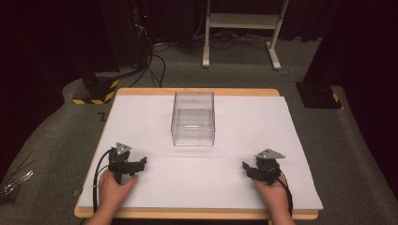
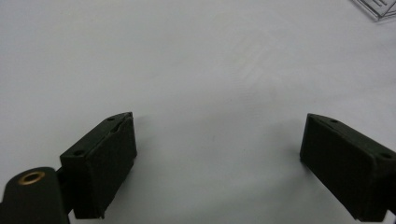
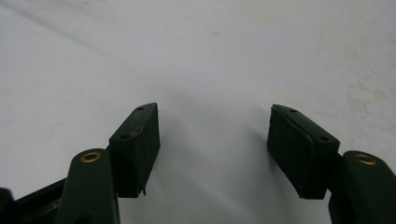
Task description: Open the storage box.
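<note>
Clear box (image 1: 193,118) stands mid-surface, far of both grippers; its corner cut off at edge of left gripper view. Left gripper (image 1: 139,163) fingers released, nothing between. Right gripper (image 1: 247,169) fingers released, nothing between. White surface (image 1: 263,117) bare around them.

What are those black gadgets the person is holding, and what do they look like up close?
They are two hand-held grippers. The left gripper and right gripper are black, each topped by a grey three-cornered plate and trailing a black cable. Each has two blocky black jaws with flat pads, joined by brass-coloured rivets. No sleeves show on the forearms.
</note>
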`<act>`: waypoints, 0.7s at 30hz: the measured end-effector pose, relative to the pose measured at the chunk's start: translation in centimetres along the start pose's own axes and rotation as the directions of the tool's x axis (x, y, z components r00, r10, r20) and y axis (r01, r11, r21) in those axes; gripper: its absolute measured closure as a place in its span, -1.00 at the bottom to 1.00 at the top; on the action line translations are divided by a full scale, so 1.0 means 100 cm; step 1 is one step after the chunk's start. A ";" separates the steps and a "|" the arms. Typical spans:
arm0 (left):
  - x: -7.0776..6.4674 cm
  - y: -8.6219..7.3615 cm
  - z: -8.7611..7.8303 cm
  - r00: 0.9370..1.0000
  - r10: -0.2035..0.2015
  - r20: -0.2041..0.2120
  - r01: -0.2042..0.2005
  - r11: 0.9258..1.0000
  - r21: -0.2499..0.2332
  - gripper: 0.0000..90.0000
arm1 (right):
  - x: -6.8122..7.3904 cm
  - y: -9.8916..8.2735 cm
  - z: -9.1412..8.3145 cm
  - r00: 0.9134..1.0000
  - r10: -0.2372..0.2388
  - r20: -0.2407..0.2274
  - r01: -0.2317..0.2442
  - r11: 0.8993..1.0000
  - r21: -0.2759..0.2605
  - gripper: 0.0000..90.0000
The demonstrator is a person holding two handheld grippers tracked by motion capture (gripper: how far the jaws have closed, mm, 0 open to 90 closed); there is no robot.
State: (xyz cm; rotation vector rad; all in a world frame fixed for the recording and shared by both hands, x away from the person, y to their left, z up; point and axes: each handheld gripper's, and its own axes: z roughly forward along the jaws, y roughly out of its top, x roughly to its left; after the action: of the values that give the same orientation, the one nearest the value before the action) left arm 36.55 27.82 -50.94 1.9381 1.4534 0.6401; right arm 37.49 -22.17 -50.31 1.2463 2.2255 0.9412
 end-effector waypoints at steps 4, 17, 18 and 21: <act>0.000 0.000 0.000 1.000 -0.001 0.000 0.001 1.000 0.001 -0.75 | 0.000 0.000 0.000 1.000 0.001 0.002 -0.001 1.000 -0.001 -0.24; 0.000 0.000 0.000 1.000 0.002 -0.001 -0.002 1.000 -0.001 -0.76 | 0.000 0.000 0.000 1.000 0.001 0.000 -0.001 1.000 -0.002 -0.23; 0.000 0.000 0.000 1.000 0.001 -0.001 -0.001 1.000 -0.001 -0.76 | 0.000 0.000 0.000 1.000 -0.001 0.001 0.001 1.000 -0.002 -0.23; 0.000 0.000 0.000 1.000 0.002 -0.001 -0.002 1.000 -0.001 -0.76 | 0.001 0.000 0.000 1.000 -0.007 0.007 0.007 1.000 -0.004 -0.23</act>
State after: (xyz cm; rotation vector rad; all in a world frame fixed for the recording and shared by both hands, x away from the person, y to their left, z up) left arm 36.55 27.81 -50.95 1.9385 1.4519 0.6423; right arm 37.40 -22.10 -50.31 1.2372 2.2200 0.9372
